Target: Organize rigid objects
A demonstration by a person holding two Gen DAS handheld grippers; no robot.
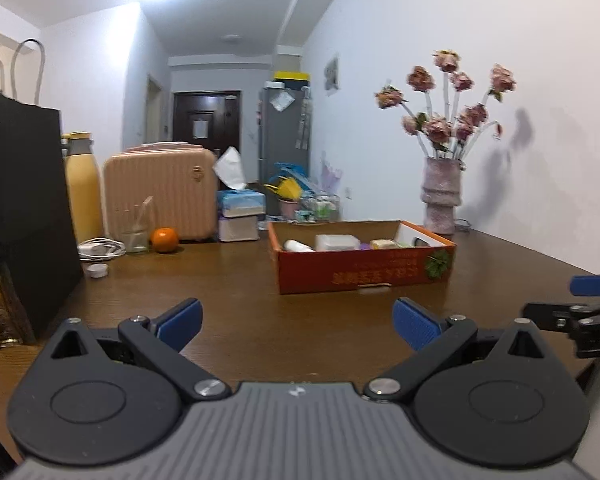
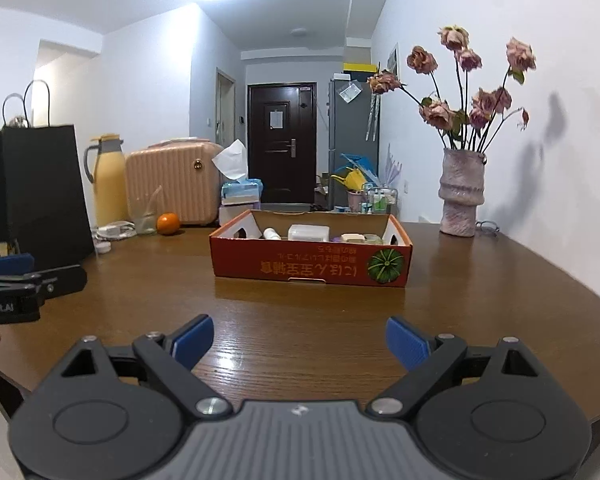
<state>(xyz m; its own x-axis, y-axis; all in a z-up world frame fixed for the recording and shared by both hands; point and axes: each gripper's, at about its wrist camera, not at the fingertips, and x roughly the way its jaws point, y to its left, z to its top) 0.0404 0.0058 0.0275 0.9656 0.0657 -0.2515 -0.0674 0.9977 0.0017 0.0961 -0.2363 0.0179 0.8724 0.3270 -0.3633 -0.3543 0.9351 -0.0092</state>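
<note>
A red cardboard box point(image 1: 364, 272) point(image 2: 308, 268) sits mid-table, holding a white container point(image 2: 308, 233), a small white bottle point(image 2: 272, 234) and a pale bar point(image 2: 354, 237). My left gripper point(image 1: 298, 324) is open and empty above the near table, short of the box. My right gripper point(image 2: 299, 342) is open and empty, also short of the box. Each gripper shows at the edge of the other's view: the right one in the left wrist view point(image 1: 580, 312), the left one in the right wrist view point(image 2: 24, 284).
On the wooden table point(image 2: 140, 280): a black paper bag point(image 2: 36, 188), a yellow flask point(image 2: 108, 180), a pink case point(image 2: 176, 184), a glass point(image 2: 146, 222), an orange point(image 2: 168, 223), tissue boxes point(image 2: 240, 196) and a vase of dried roses point(image 2: 460, 196) by the right wall.
</note>
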